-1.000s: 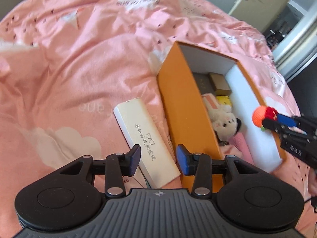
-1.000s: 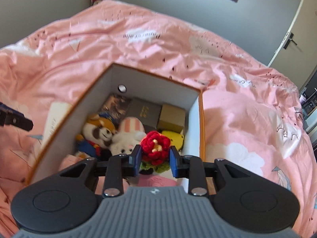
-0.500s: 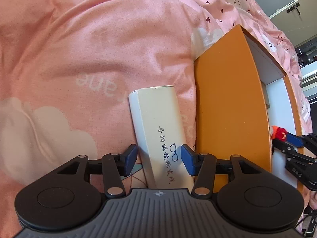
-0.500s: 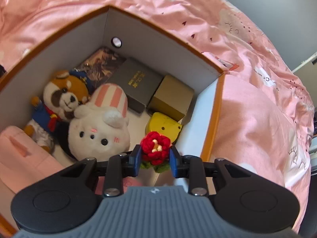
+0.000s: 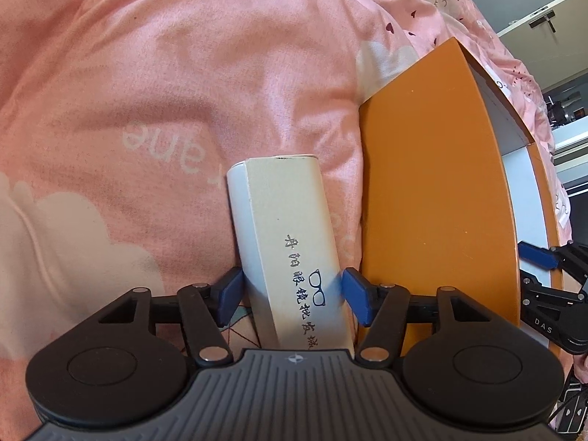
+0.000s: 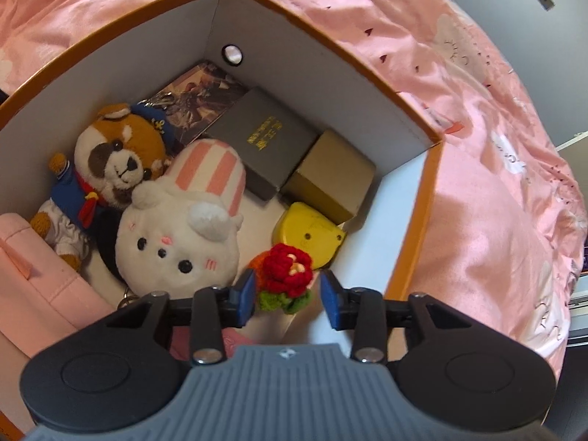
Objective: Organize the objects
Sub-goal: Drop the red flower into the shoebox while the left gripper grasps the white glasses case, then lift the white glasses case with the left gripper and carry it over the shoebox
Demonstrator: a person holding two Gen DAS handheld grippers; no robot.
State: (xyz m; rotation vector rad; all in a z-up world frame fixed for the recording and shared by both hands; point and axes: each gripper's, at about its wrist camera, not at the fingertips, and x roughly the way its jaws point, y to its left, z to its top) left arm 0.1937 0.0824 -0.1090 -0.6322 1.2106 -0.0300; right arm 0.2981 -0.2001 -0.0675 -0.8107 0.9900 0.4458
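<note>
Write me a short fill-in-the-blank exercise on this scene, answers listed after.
1. The left gripper has its fingers on either side of the cream glasses box, which lies on the ____ bedspread.
2. The crocheted flower between the right gripper fingers is mainly ____.
3. The striped-eared white bunny plush lies inside the ____ storage box.

Answers: pink; red; orange

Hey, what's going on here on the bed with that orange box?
Someone is tidying small things into the orange box. The right hand-held gripper is open inside it, with a red crocheted flower between its fingers, beside the plush toys. The left hand-held gripper is open around a cream glasses box lying on the pink duvet outside.
</note>
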